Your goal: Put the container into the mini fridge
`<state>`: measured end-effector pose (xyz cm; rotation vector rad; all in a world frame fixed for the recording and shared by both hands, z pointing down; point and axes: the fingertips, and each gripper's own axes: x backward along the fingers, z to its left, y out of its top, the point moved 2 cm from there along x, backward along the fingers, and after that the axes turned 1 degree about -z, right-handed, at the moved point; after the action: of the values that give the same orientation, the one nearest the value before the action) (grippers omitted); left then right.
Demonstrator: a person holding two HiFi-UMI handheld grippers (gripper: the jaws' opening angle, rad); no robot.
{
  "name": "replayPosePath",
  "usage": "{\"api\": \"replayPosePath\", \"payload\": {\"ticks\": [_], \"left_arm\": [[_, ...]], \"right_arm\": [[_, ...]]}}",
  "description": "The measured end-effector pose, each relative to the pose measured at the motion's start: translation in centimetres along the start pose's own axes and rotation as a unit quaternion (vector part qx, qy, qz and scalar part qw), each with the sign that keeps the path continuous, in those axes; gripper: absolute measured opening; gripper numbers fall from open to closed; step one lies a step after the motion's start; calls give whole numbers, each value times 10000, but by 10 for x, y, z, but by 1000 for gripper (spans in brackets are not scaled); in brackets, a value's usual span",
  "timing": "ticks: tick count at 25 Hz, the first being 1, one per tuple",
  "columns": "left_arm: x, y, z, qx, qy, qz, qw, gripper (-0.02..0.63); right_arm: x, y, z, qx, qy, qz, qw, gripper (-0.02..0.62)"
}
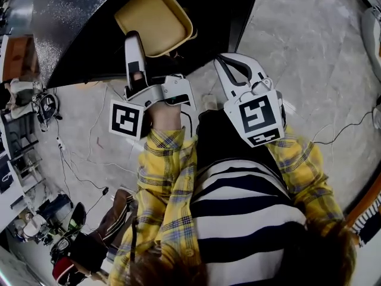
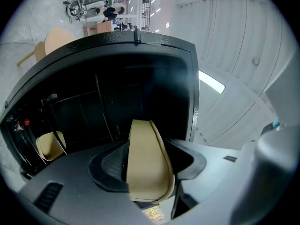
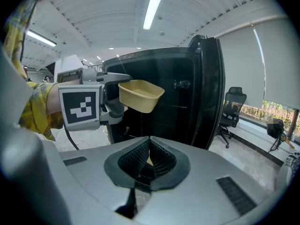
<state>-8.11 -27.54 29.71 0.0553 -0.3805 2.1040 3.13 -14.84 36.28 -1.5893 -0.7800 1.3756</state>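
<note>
In the head view, the left gripper [image 1: 139, 43] reaches forward with the container [image 1: 156, 18], a shallow tan tub, clamped by 1 side wall. The tub hangs at the mouth of the mini fridge [image 1: 71, 22], over the dark opening just beside the fridge's speckled black top. The right gripper [image 1: 235, 64] sits beside it, apart from the tub, carrying nothing.

In the left gripper view, the 2 jaws stand partway apart with the tub's wall pinched between their ribbed pads, so the grip is firm on the rim edge. Straight ahead is the dark inside of the fridge, with thin rack lines faintly visible. The tub's far end points into that opening but rests on nothing that can be made out.

In the right gripper view, the jaws are drawn together with only a thin slit left and nothing is held between them. Beyond them, the left gripper holds the tub up in front of the black cabinet, and what looks like the open door [image 3: 211, 93] stands edge-on at the right.

Judging progress, the pickup and the carry to the fridge look done, and the door seems already open. What remains is to push the tub in past the front edge, set it down on a shelf, release the wall and draw the gripper out. Closing the door may follow.
</note>
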Motion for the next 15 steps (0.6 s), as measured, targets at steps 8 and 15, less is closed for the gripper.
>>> {"api": "replayPosePath", "payload": {"ticks": [8,15], "left_arm": [[1,2,10,372,155,-328,9986,238],[-5,2,27,577,532,-181,9968,238]], "right_arm": [[2,-5,7,-6,93,11,10000,28],[-2,-5,6,-28,99,-13,9999,28]]}}
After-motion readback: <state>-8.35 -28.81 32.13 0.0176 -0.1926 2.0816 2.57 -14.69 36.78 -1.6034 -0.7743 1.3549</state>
